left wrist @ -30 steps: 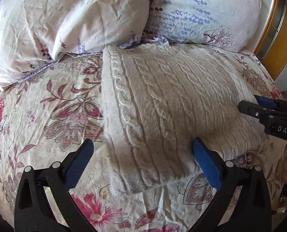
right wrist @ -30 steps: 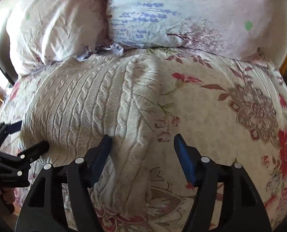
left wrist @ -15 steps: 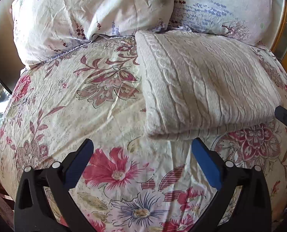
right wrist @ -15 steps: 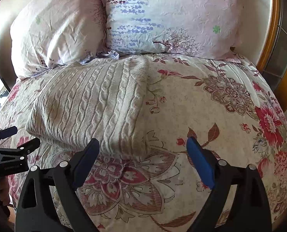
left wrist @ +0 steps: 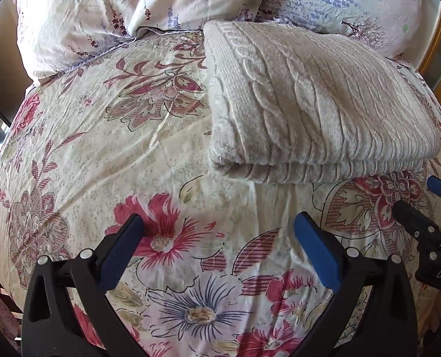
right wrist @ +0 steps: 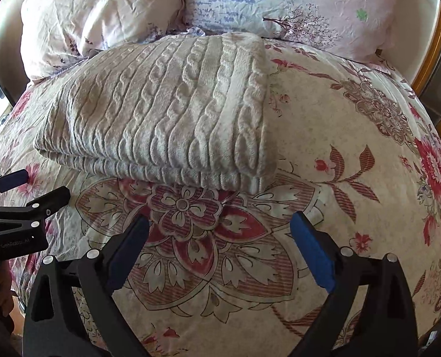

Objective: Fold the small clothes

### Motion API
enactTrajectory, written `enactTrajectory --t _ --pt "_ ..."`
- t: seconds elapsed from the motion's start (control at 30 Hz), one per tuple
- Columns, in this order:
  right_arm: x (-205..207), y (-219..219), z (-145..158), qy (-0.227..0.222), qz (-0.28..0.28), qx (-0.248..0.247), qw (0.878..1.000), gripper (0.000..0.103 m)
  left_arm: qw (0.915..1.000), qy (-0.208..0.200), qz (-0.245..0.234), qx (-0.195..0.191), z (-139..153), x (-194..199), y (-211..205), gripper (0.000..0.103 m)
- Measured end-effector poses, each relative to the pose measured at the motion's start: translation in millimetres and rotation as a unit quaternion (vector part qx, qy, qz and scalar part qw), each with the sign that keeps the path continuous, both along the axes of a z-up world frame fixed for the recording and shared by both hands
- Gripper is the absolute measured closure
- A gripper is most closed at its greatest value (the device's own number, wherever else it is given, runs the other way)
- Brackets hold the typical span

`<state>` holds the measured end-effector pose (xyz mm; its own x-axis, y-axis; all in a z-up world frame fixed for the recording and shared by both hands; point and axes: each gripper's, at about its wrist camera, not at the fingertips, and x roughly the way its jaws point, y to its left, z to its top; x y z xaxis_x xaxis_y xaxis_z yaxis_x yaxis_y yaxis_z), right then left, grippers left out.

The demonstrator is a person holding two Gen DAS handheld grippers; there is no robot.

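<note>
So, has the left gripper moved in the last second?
Yes. The left gripper has pulled back off the sweater: its fingers straddled the near edge then; now bare bedspread lies between.

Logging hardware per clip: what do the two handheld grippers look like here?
Both match: black plastic clamp-style frames with triangular cut-outs and silver rivets, and flat blue pads on the fingers. The left gripper and right gripper each carry small white lettering on the body, seen from the other's camera; one reads partly "DAS". No cables or sleeves visible.
</note>
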<state>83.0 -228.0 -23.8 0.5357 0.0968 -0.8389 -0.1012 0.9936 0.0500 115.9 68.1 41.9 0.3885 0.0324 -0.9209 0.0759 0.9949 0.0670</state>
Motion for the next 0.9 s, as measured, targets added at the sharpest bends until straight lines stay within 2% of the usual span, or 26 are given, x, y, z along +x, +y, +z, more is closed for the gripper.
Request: enactTrajectory --t 0.3,0.5,0.9 --pt "-2.1 1.9 -2.2 0.012 -0.016 0.006 1.000 0.004 0.9999 0.004 0.004 -0.014 -1.6 -3.6 3.1 0.002" --pt "-4.0 7.5 -4.8 0.017 -0.031 -0.008 0.999 0.001 0.9999 0.002 0.003 -0.016 -1.6 -5.5 3.3 0.002" --pt "-15.2 7.4 -6.8 -0.023 -0.060 -0.003 0.998 0.001 0.9998 -0.007 -0.001 -0.019 -1.9 -6.9 3.7 0.002"
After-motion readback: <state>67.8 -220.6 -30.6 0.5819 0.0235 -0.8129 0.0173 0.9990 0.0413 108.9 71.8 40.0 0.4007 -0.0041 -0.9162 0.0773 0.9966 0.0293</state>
